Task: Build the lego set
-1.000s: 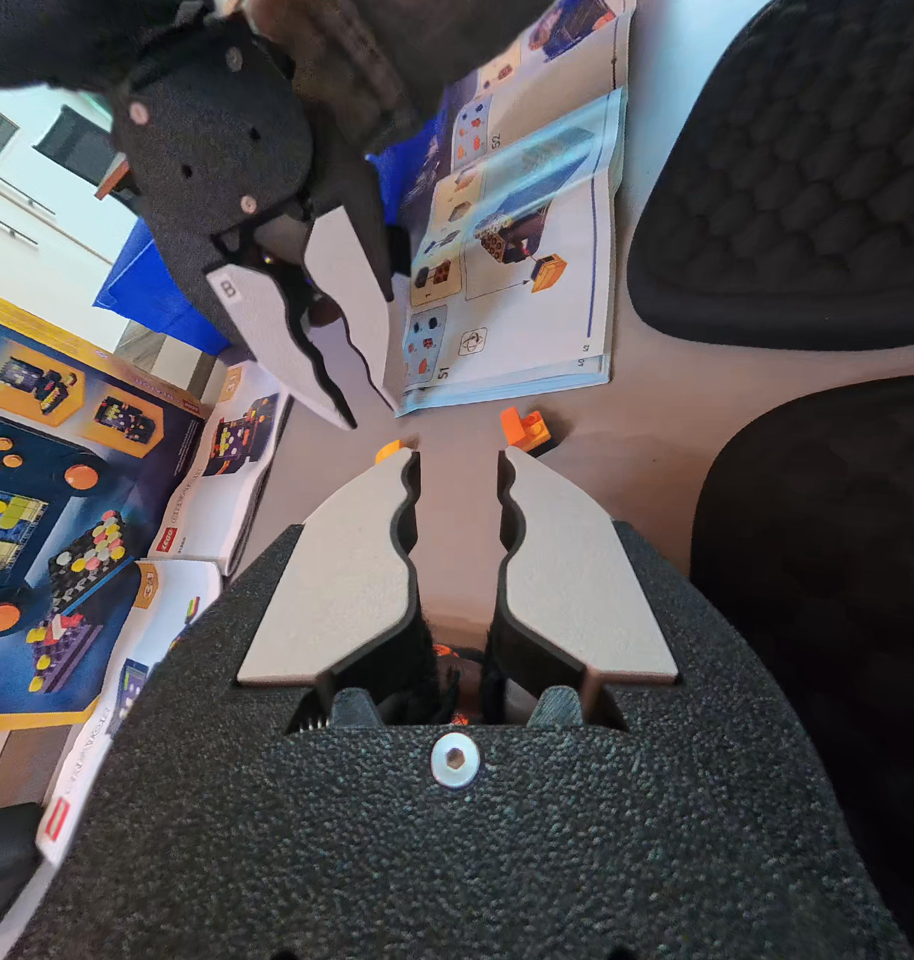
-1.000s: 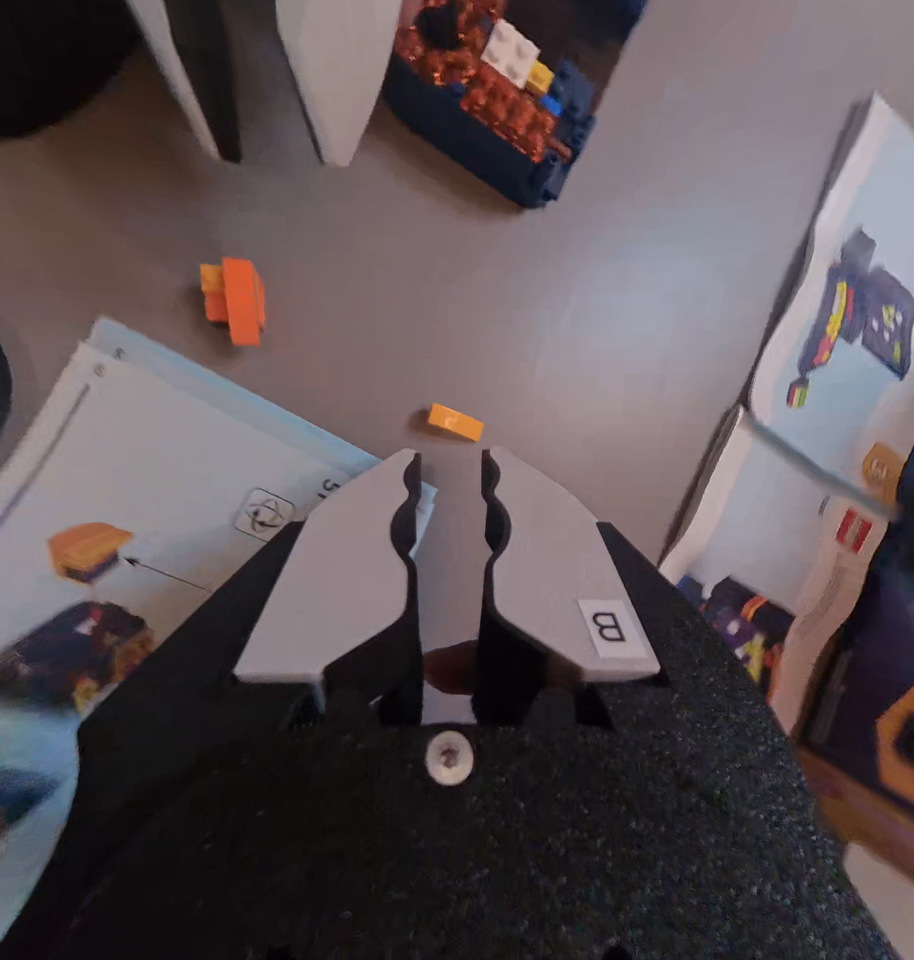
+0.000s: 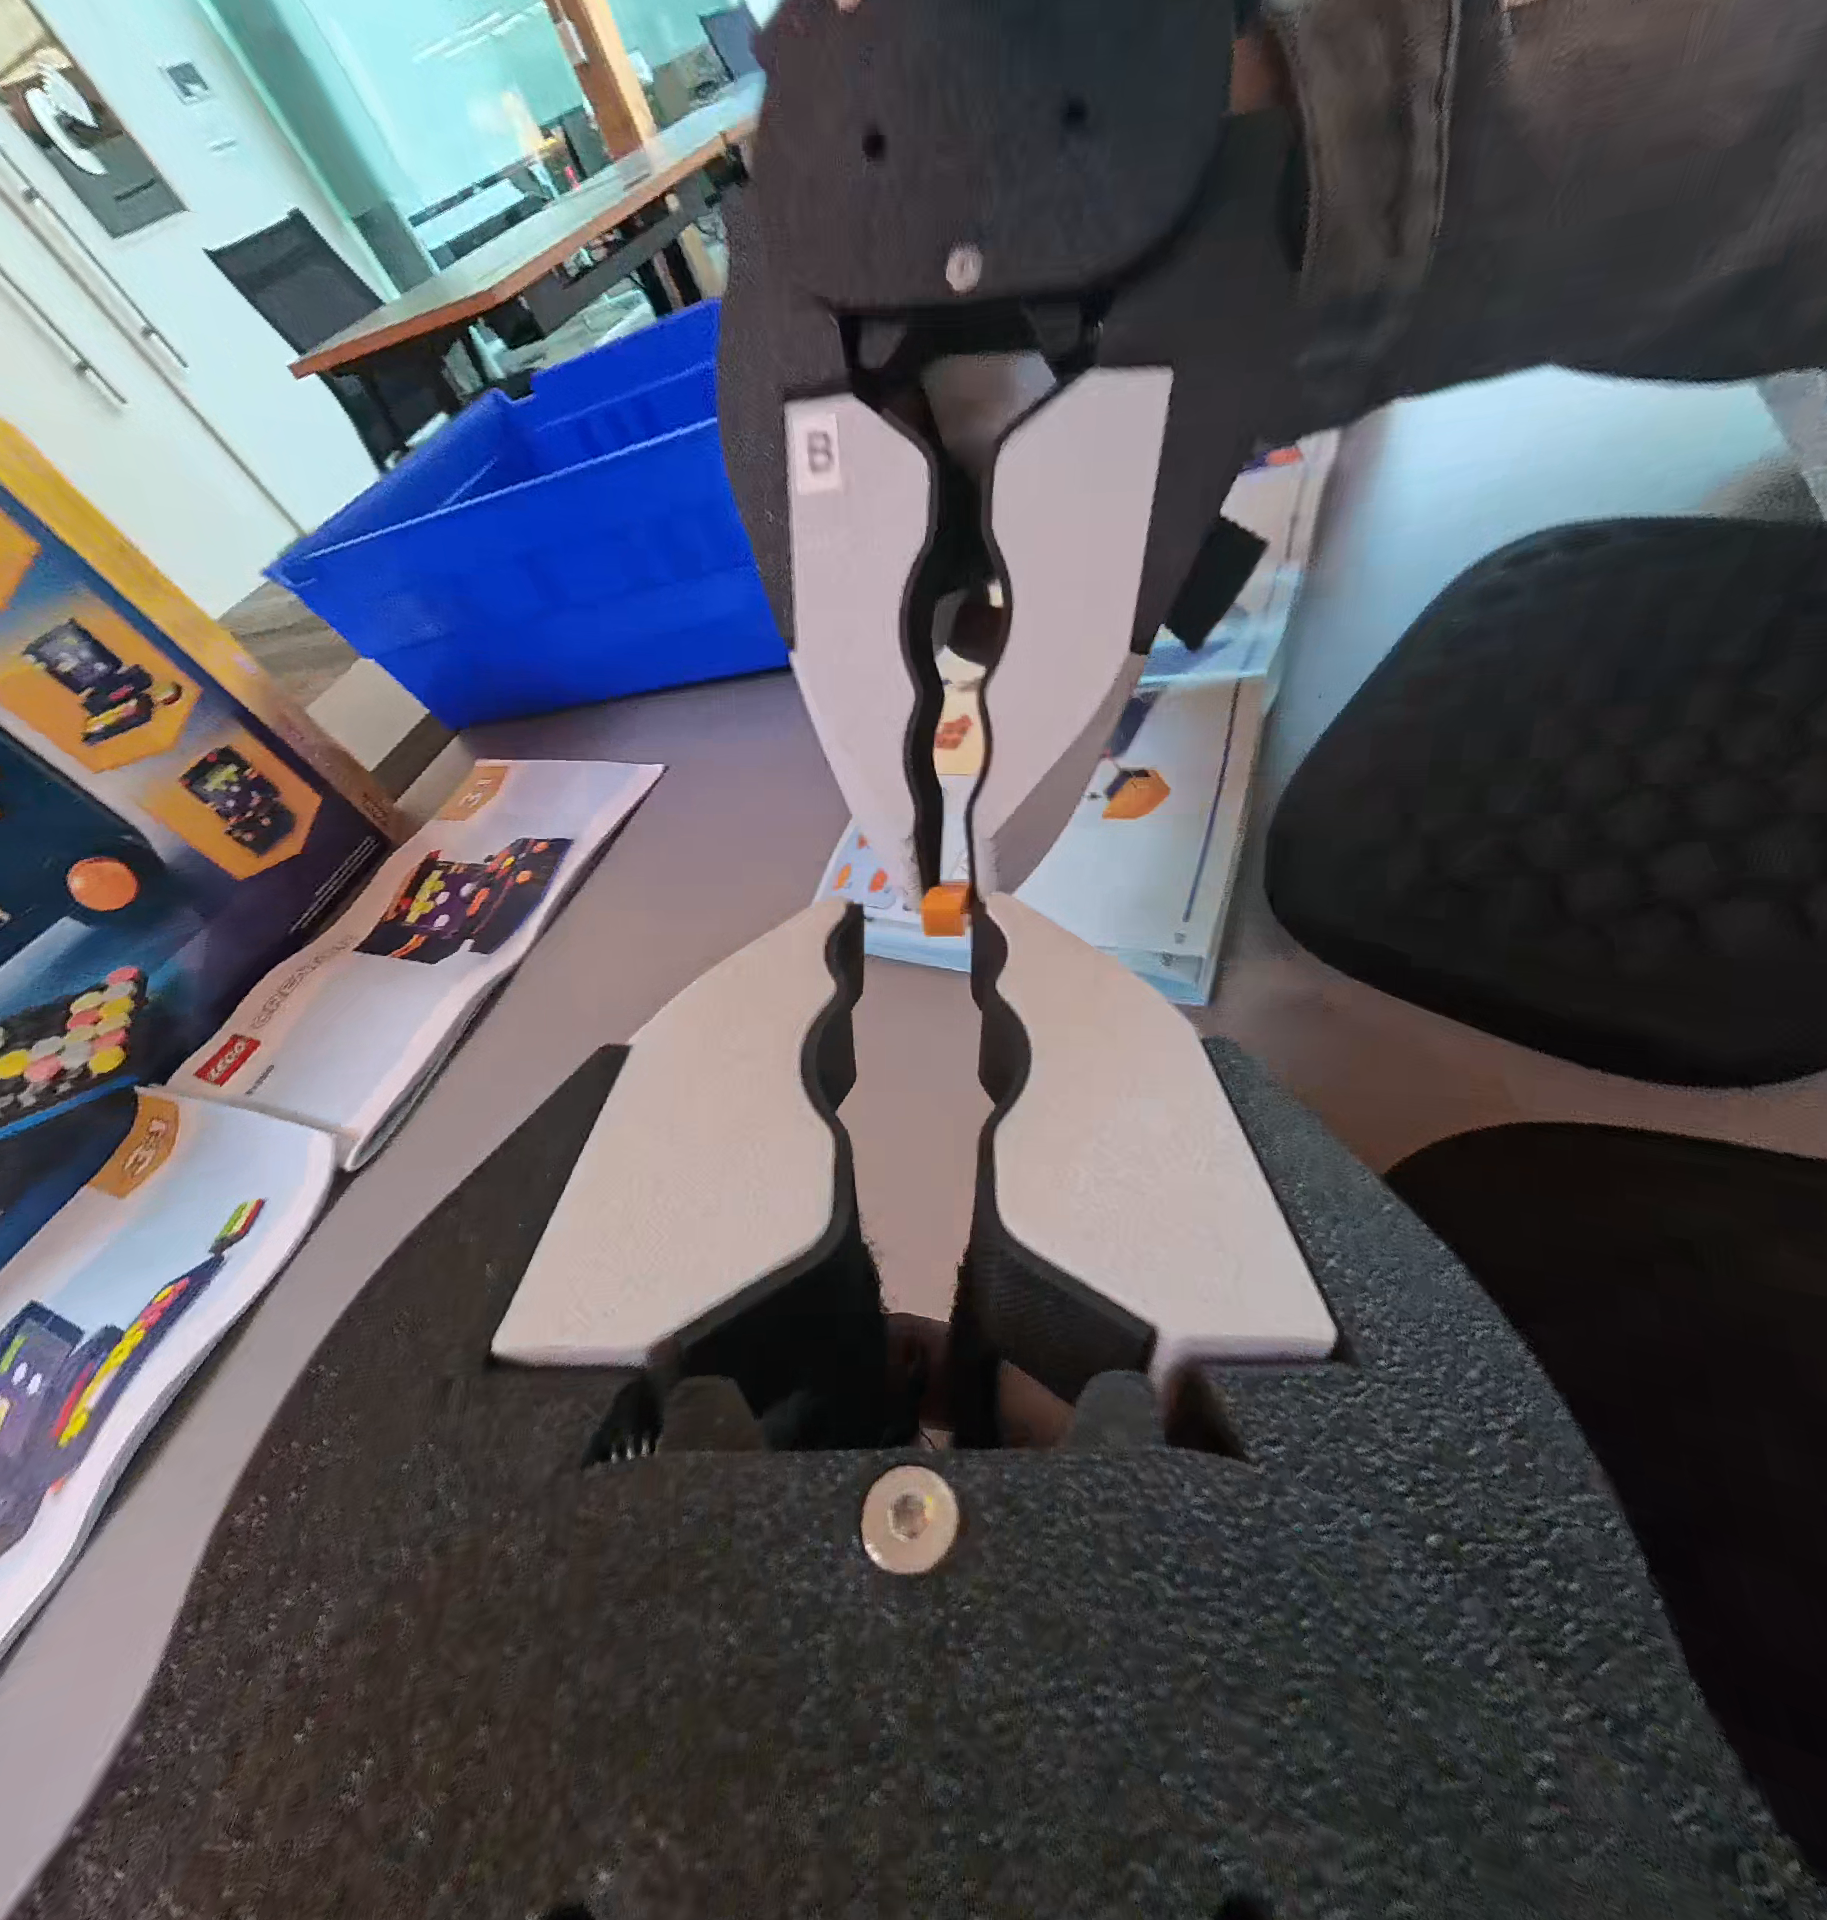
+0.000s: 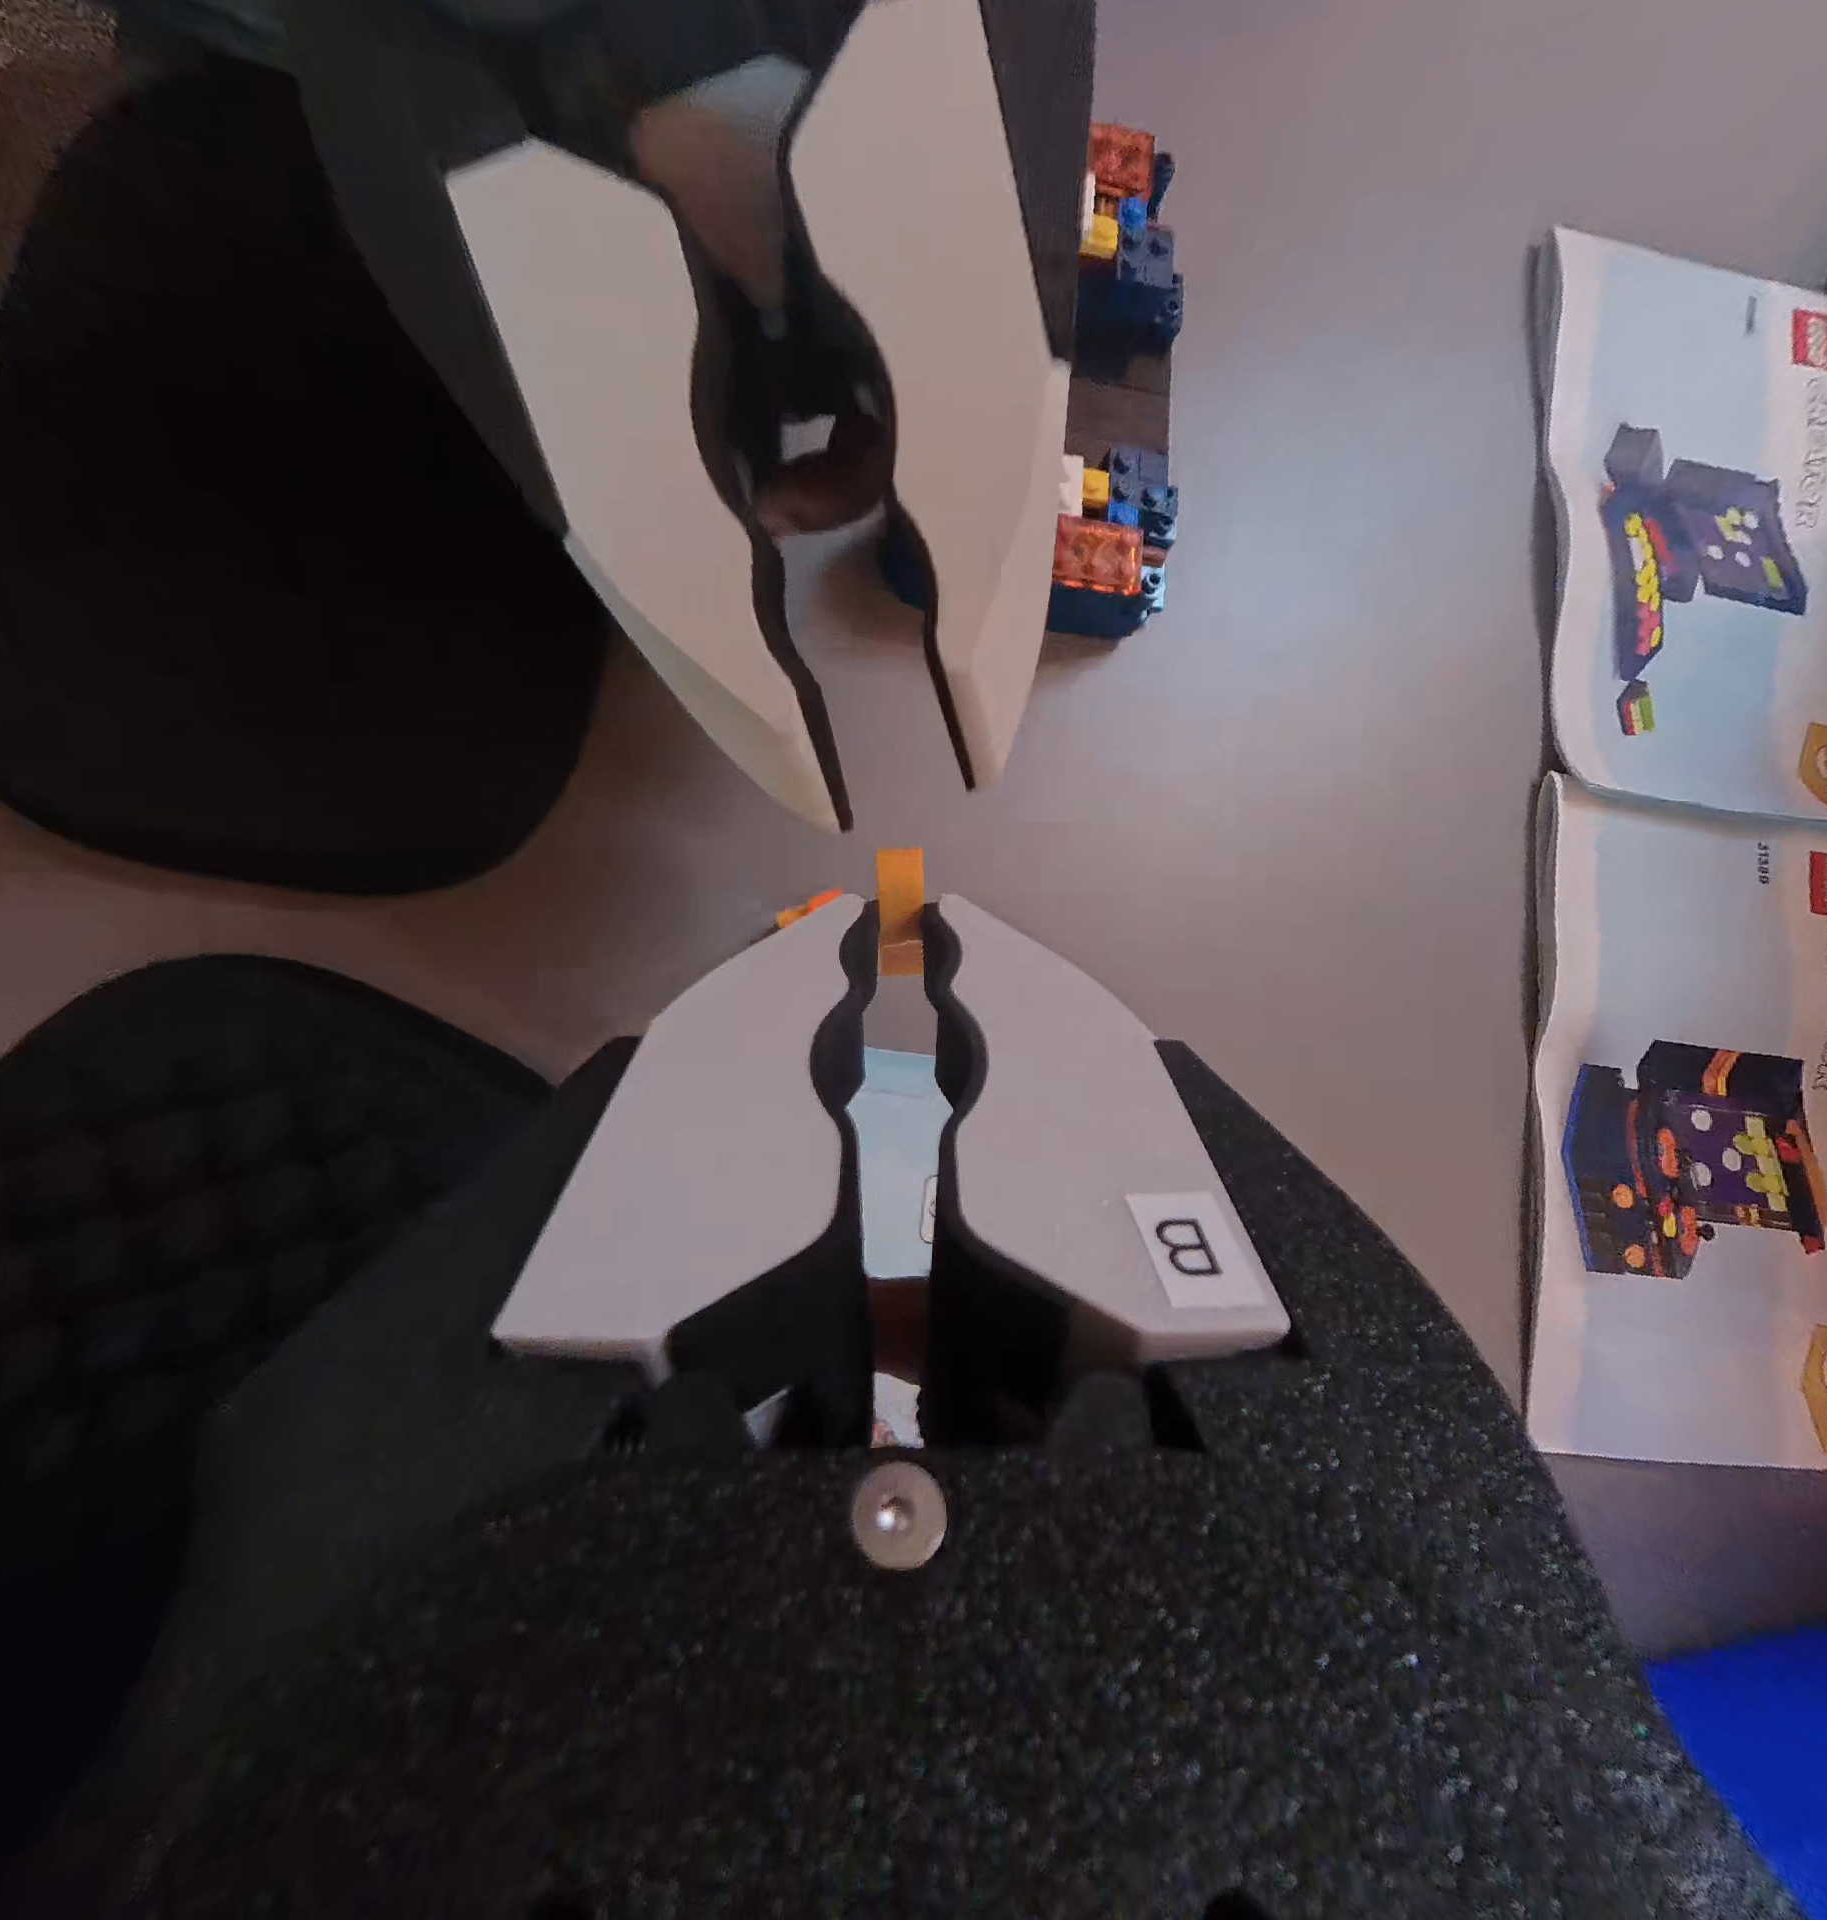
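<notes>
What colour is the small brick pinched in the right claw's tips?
Orange; the small brick shows best in the right wrist view, pinched at the right claw tips.

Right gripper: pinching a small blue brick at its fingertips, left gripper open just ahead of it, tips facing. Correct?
Wrong colour. The brick pinched at the right gripper fingertips is orange, not blue, as the right wrist view shows. The rest holds: the left gripper is open just ahead of it, tips facing.

I am looking past a grey tabletop point(image 3: 680, 831) toward glass partitions point(image 3: 421, 94) glowing with daylight — a long wooden table point(image 3: 535, 249) and a dark office chair point(image 3: 296, 281) are standing behind, a white wall point(image 3: 161, 343) leftward
</notes>
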Demonstrator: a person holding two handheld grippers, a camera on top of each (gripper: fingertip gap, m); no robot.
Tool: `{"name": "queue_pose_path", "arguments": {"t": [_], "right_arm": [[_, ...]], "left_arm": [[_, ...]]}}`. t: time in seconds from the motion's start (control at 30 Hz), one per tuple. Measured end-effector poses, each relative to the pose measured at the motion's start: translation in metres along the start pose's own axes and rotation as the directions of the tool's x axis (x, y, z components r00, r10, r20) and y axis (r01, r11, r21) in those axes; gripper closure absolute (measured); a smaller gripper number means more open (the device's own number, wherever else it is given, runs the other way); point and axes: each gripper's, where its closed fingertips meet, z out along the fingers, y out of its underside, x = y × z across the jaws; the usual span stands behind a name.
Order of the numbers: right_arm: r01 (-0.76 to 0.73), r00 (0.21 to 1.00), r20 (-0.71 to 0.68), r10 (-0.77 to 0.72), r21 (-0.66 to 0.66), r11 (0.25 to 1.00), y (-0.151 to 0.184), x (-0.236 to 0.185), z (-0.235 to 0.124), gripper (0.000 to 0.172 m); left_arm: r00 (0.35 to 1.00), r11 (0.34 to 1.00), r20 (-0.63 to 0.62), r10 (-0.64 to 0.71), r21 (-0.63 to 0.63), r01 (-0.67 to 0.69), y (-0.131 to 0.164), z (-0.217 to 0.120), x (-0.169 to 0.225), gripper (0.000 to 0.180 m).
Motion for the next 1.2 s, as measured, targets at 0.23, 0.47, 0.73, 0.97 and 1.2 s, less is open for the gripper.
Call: {"name": "queue_pose_path", "arguments": {"t": [0.23, 0.47, 0.73, 0.97, 1.2], "right_arm": [[0.019, 1.000, -0.017, -0.019, 0.001, 1.000, -0.005, -0.008, -0.001, 0.164], [0.024, 1.000, -0.018, -0.022, 0.069, 0.997, -0.004, -0.010, -0.008, 0.164], [0.065, 0.998, -0.006, -0.065, 0.088, 0.994, -0.005, -0.018, -0.006, 0.164], [0.118, 0.993, -0.038, -0.113, 0.177, 0.977, -0.004, -0.019, -0.010, 0.159], [0.112, 0.991, 0.054, -0.122, 0.169, 0.979, 0.018, -0.022, 0.003, 0.164]], "left_arm": [[0.996, 1.000, -0.089, -0.022, 0.001, 0.023, -0.001, 0.002, 0.017, 0.180], [0.997, 1.000, -0.072, -0.016, 0.019, 0.018, -0.003, 0.000, 0.013, 0.160], [0.990, 1.000, -0.138, -0.018, 0.011, 0.020, 0.000, 0.001, 0.024, 0.173], [0.985, 0.997, -0.161, -0.061, 0.040, 0.068, -0.004, -0.002, 0.023, 0.173], [0.982, 0.993, -0.182, 0.045, -0.096, -0.063, 0.018, 0.002, 0.031, 0.160]]}}
